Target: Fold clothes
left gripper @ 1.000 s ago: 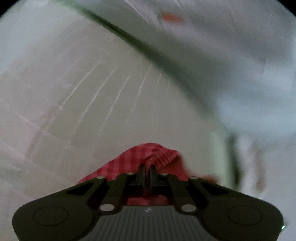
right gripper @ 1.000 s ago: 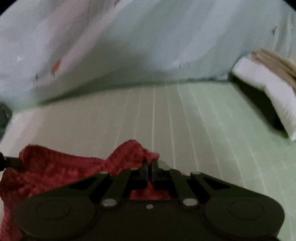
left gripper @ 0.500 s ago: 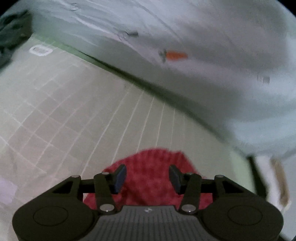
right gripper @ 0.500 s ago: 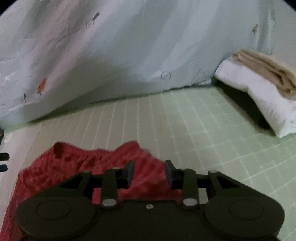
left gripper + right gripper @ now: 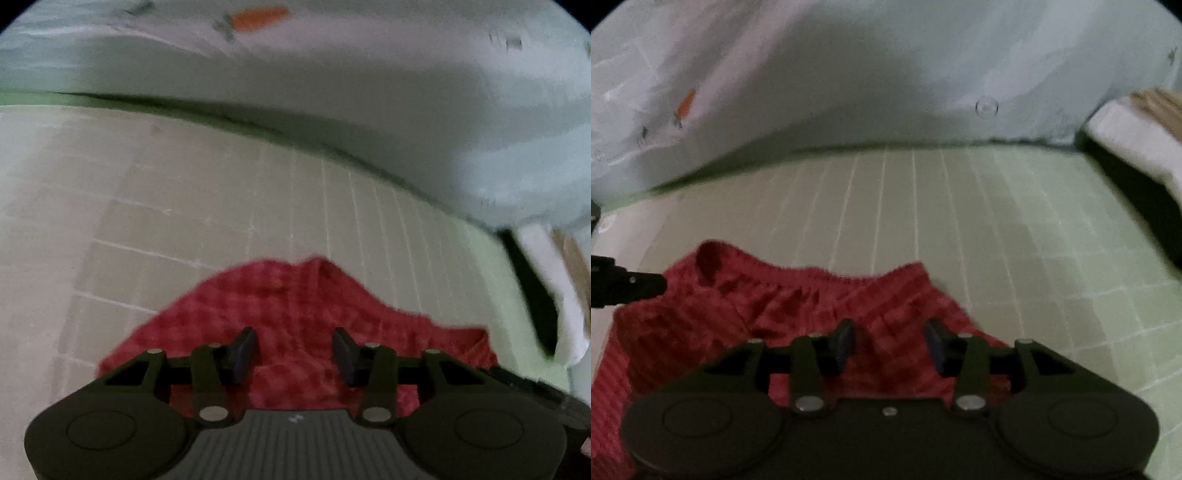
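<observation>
A red checked garment (image 5: 295, 306) lies flat on the pale green grid sheet (image 5: 184, 206), its gathered waistband (image 5: 820, 275) facing away from me. My left gripper (image 5: 293, 350) hovers open over the cloth, nothing between its fingers. My right gripper (image 5: 890, 345) is also open above the garment's right part, holding nothing. The tip of the left gripper (image 5: 628, 284) shows at the left edge of the right wrist view, beside the waistband's left corner.
A pale blue patterned quilt (image 5: 886, 74) is bunched along the far side of the sheet. A stack of folded white and beige cloth (image 5: 1141, 129) sits at the far right, also visible as folded cloth (image 5: 554, 280) in the left wrist view.
Both grippers were shut on the red garment a second ago; they let it go, opened and drew back. The garment now lies spread on the sheet.
</observation>
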Motion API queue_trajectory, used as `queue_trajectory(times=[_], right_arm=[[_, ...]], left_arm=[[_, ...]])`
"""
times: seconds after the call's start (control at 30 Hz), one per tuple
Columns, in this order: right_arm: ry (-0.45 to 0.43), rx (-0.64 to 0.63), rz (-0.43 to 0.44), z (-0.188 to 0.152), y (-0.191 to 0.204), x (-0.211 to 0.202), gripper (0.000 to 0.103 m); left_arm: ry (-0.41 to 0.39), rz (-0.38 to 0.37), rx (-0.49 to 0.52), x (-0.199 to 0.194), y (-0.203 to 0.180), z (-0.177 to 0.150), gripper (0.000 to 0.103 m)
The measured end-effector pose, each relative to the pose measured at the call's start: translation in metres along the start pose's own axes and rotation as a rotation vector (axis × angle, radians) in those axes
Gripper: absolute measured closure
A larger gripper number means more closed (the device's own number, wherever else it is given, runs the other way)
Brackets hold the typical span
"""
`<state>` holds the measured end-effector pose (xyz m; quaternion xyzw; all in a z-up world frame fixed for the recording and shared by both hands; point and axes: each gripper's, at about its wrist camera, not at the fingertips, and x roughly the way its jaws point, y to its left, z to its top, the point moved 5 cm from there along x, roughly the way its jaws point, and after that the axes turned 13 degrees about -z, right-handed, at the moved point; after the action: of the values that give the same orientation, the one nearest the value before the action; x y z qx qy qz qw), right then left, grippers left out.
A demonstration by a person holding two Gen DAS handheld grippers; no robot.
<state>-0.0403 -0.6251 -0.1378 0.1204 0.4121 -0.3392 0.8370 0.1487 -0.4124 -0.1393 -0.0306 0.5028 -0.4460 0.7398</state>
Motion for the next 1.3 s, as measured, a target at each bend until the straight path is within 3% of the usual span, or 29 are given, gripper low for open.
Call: queue_trajectory(times=[0.17, 0.27, 0.3, 0.33, 0.37, 0.43, 0.57, 0.73, 0.87, 1.03, 1.07, 1.13, 1.23, 1.3], right_arm=[[0.003, -0.001, -0.024, -0.012, 0.001, 0.011, 0.050], [-0.017, -0.027, -0.035, -0.017, 0.004, 0.010, 0.051], [-0.025, -0.040, -0.037, -0.018, 0.006, 0.009, 0.058], [-0.032, -0.053, -0.039, -0.019, 0.007, 0.008, 0.075], [-0.035, -0.063, -0.031, -0.019, 0.008, 0.006, 0.085], [-0.030, -0.070, -0.019, -0.022, 0.008, 0.002, 0.100], [-0.034, -0.059, -0.002, -0.035, 0.004, -0.017, 0.102], [-0.107, -0.089, 0.020, -0.040, 0.001, -0.061, 0.103], [-0.174, -0.041, 0.065, -0.009, 0.001, -0.076, 0.103], [-0.238, 0.050, 0.130, 0.045, 0.003, -0.063, 0.100], [-0.249, 0.067, 0.140, 0.056, 0.004, -0.058, 0.099], [-0.257, 0.088, 0.111, 0.062, 0.000, -0.056, 0.065], [-0.267, 0.118, 0.067, 0.070, -0.006, -0.052, 0.059], [-0.245, 0.109, 0.019, 0.054, -0.017, -0.053, 0.058]], left_arm=[[0.021, 0.033, 0.114, 0.012, -0.007, -0.012, 0.053], [0.014, 0.046, 0.113, 0.007, -0.006, -0.018, 0.056], [0.012, 0.050, 0.110, 0.005, -0.006, -0.021, 0.066], [0.010, 0.054, 0.108, 0.003, -0.005, -0.023, 0.077], [0.008, 0.058, 0.106, 0.001, -0.005, -0.025, 0.101], [0.003, 0.066, 0.101, -0.003, -0.004, -0.029, 0.103], [-0.011, 0.076, 0.086, -0.018, -0.003, -0.040, 0.103], [-0.108, 0.014, 0.013, -0.068, -0.012, -0.040, 0.103], [-0.237, -0.024, 0.020, -0.091, -0.024, -0.001, 0.103], [-0.312, 0.048, -0.010, -0.084, -0.009, 0.034, 0.103], [-0.327, 0.063, -0.017, -0.082, -0.005, 0.041, 0.103], [-0.355, 0.094, -0.030, -0.079, 0.001, 0.055, 0.093], [-0.398, 0.141, -0.049, -0.074, 0.011, 0.076, 0.069], [-0.330, 0.156, -0.059, -0.073, 0.018, 0.053, 0.056]])
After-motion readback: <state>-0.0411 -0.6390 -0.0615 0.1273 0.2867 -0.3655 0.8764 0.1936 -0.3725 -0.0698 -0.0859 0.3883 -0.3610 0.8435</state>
